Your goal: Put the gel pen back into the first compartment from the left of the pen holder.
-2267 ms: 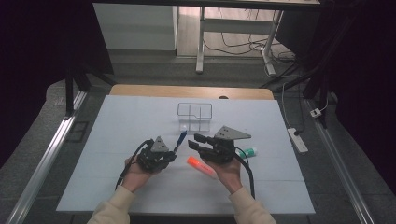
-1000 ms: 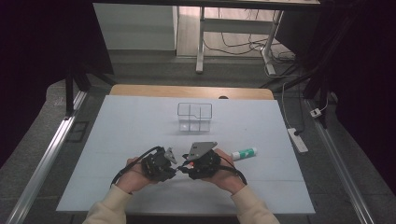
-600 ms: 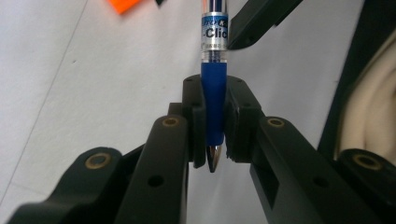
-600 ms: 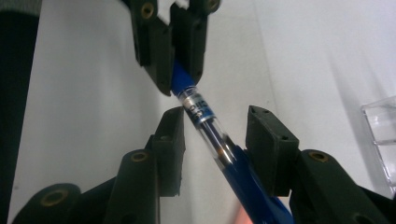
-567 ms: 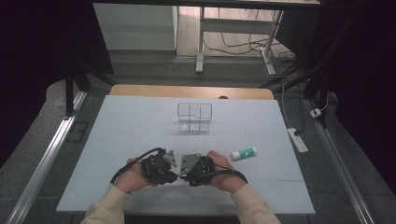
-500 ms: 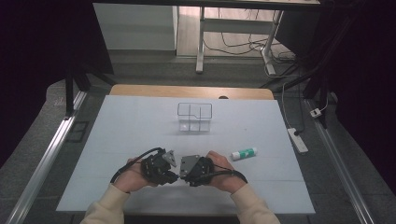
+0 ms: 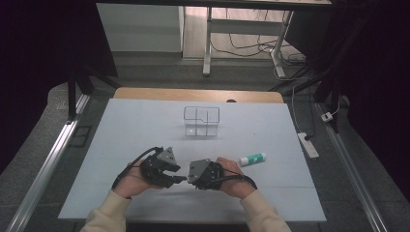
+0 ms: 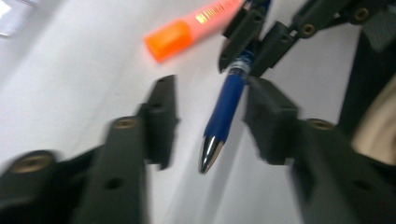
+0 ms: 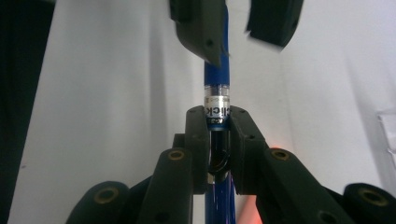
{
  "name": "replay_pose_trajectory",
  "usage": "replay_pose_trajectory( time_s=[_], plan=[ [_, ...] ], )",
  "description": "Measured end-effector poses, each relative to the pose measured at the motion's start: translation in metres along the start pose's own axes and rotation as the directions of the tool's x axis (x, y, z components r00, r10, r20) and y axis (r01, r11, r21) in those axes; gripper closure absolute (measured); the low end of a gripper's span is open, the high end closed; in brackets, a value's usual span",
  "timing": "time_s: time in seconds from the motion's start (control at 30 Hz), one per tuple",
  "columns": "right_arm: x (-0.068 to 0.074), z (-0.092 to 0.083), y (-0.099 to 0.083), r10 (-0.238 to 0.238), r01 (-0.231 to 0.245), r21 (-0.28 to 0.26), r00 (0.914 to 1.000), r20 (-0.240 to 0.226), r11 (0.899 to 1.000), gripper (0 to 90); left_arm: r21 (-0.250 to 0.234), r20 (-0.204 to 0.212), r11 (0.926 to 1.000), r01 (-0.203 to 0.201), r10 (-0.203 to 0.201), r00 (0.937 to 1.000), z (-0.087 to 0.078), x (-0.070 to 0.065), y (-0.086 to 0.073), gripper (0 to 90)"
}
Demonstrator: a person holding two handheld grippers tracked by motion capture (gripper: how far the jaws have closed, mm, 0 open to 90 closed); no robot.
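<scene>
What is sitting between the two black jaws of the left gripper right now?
The blue pen, seen in the left gripper view. The left gripper has just been opening and its jaws stand off the pen, while the right gripper clamps its far end.

Blue pen (image 9: 216, 74) with silver tip, held level above table.

White-topped table (image 7: 121, 145) with a wooden far edge. Grey floor (image 7: 145, 72) beyond it. White desk legs (image 7: 207, 43), loose cables (image 7: 251, 46), power strip (image 7: 308, 145). Dark surroundings at both sides.
</scene>
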State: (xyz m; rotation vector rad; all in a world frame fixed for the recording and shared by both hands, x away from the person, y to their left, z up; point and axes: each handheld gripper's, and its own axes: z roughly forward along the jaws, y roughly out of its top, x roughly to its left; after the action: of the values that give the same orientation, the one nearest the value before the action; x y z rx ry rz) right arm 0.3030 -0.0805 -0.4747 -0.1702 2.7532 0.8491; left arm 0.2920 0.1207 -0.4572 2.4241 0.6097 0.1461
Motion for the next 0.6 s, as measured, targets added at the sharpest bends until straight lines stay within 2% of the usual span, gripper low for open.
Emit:
replay_pose_trajectory(
  time_s=[0.1,0.17,0.27,0.3,0.33,0.37,0.4,0.43,0.47,0.5,0.6],
  plan=[
    [-0.004,-0.003,-0.004,0.031,-0.031,-0.033,0.9995,0.009,0.999,79.2,-0.053,-0.060,0.9976,0.045,-0.048,0.9970,-0.002,0.002,-0.002,33.0],
    [-0.008,-0.005,-0.007,0.063,-0.062,-0.062,0.9979,0.018,0.996,79.1,-0.085,-0.078,0.9939,0.070,-0.077,0.9940,-0.005,0.004,-0.005,29.4],
    [-0.012,-0.010,-0.013,0.138,-0.135,-0.097,0.9900,0.026,0.986,79.2,-0.148,-0.093,0.9814,0.122,-0.137,0.9863,-0.011,0.009,-0.011,26.5],
    [-0.016,-0.014,-0.017,0.179,-0.173,-0.135,0.9831,0.037,0.976,79.2,-0.166,-0.083,0.9769,0.134,-0.149,0.9853,-0.013,0.010,-0.014,26.3],
    [-0.016,-0.014,-0.017,0.179,-0.173,-0.135,0.9831,0.037,0.976,79.2,-0.180,-0.079,0.9730,0.145,-0.161,0.9837,-0.014,0.011,-0.015,26.3],
    [-0.017,-0.015,-0.018,0.194,-0.186,-0.150,0.9801,0.040,0.971,79.2,-0.192,-0.084,0.9686,0.158,-0.176,0.9808,-0.015,0.012,-0.019,26.2],
    [-0.021,-0.019,-0.022,0.245,-0.231,-0.197,0.9683,0.050,0.953,79.2,-0.194,-0.087,0.9669,0.166,-0.185,0.9788,-0.015,0.013,-0.021,26.0],
    [-0.021,-0.019,-0.022,0.245,-0.231,-0.197,0.9683,0.050,0.953,79.2,-0.193,-0.088,0.9659,0.173,-0.193,0.9773,-0.015,0.014,-0.024,26.0],
    [-0.025,-0.023,-0.027,0.293,-0.272,-0.242,0.9547,0.053,0.931,79.2,-0.194,-0.091,0.9644,0.179,-0.200,0.9757,-0.015,0.014,-0.027,26.0],
    [-0.025,-0.023,-0.027,0.293,-0.272,-0.242,0.9547,0.053,0.931,79.2,-0.196,-0.093,0.9624,0.188,-0.209,0.9735,-0.014,0.015,-0.030,26.0],
    [-0.031,-0.028,-0.032,0.357,-0.325,-0.297,0.9323,0.060,0.898,79.2,-0.197,-0.106,0.9589,0.204,-0.228,0.9678,-0.012,0.016,-0.041,26.0]
  ],
)
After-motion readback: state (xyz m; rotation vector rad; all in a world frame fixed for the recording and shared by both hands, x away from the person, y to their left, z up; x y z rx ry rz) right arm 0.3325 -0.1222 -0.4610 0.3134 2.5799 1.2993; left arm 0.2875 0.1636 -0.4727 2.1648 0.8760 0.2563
